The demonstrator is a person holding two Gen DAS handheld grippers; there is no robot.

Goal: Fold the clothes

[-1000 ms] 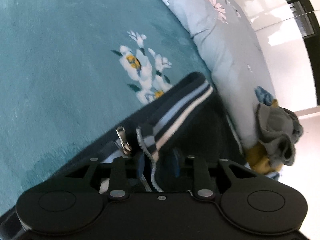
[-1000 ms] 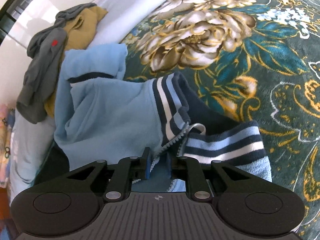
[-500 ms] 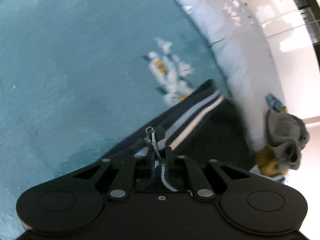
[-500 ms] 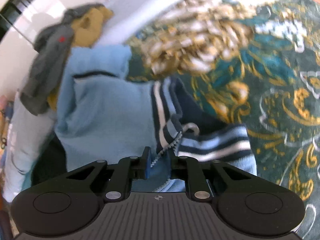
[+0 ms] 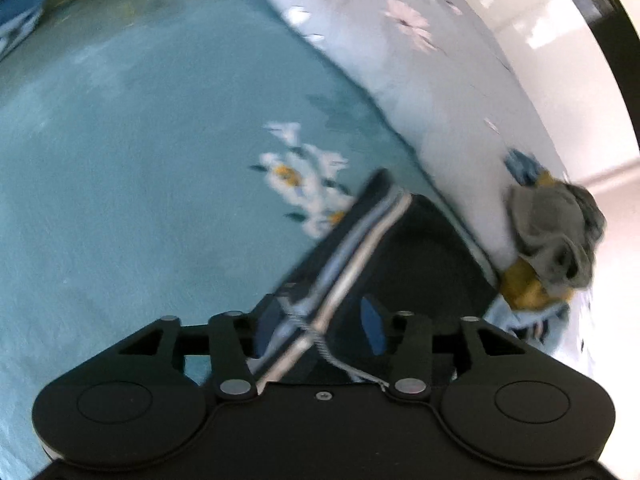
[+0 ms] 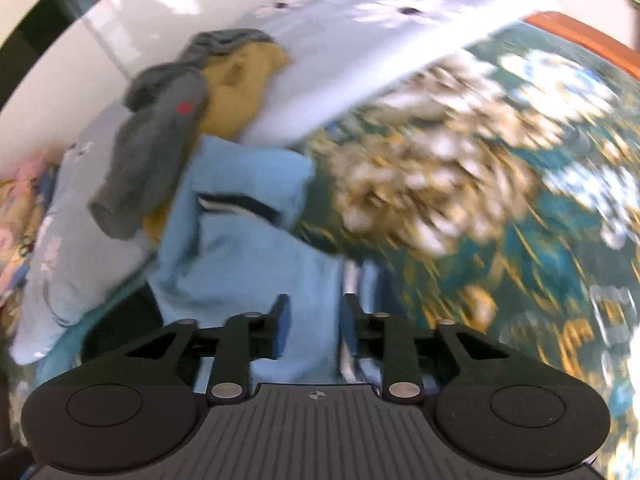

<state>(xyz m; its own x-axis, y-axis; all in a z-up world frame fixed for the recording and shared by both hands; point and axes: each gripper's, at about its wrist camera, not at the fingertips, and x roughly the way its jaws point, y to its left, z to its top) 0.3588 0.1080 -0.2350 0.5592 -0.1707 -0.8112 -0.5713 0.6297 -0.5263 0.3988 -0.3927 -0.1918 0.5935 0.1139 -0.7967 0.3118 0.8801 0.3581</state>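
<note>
A teal blanket [image 5: 120,160] with white flowers fills the left wrist view; a dark floral bedspread [image 6: 500,240] fills the right half of the right wrist view. A pale grey pillow [image 5: 420,80] runs along the upper right. The light blue jacket [image 6: 240,248] lies lower centre in the right view, its dark striped hem [image 5: 360,240] low in the left. Grey and mustard clothes [image 6: 180,120] are heaped upper left. The left gripper [image 5: 320,320] is spread wide around the hem and zipper [image 5: 316,340], not pinching. The right gripper [image 6: 312,320] is released, jaws apart over blue cloth.
</note>
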